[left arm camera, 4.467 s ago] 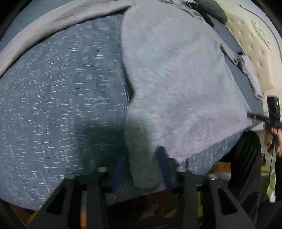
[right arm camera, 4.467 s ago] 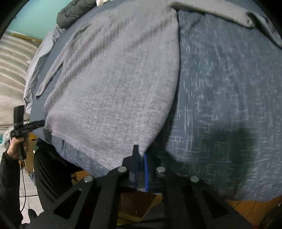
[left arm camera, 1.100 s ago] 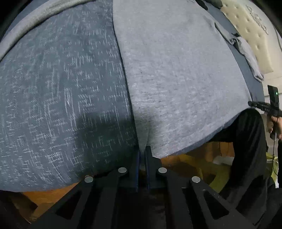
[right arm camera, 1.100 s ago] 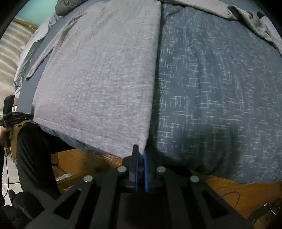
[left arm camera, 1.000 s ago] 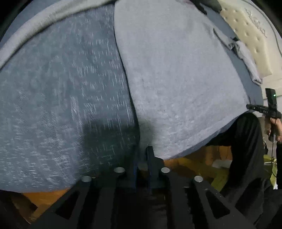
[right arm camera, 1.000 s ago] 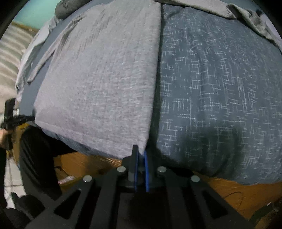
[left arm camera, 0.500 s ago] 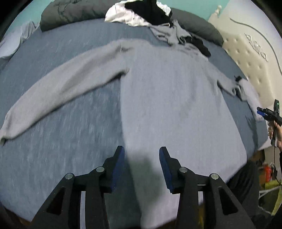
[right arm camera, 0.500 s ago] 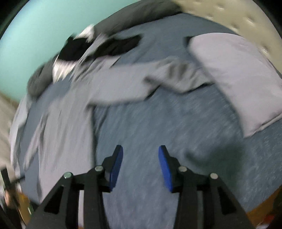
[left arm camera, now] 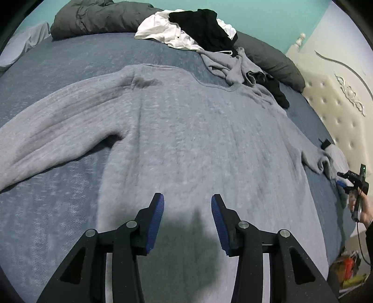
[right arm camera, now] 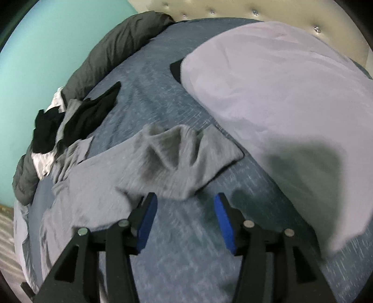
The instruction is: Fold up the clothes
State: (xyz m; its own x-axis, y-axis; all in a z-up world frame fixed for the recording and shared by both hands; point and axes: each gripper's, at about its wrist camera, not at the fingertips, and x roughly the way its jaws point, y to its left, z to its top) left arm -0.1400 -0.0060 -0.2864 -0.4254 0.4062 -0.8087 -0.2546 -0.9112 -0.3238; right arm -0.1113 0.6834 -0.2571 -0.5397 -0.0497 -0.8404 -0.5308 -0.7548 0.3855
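A large grey sweater lies spread flat on the blue bedspread, one sleeve stretched out to the left. My left gripper hovers over the sweater's lower body, open, nothing between its blue pads. In the right wrist view the sweater's other sleeve lies crumpled near a pillow. My right gripper hangs just in front of that sleeve's cuff, its jaws opening and empty. The right gripper also shows at the far right of the left wrist view, held by a hand.
A pile of black, white and grey clothes sits at the bed's far side by a dark duvet roll. A pale pillow lies against the tufted headboard. Teal wall behind.
Both grippers let go of the sweater's hem corners and opened. Both moved away from the bed's edge over the bed; the right one swung toward the crumpled sleeve by the pillow.
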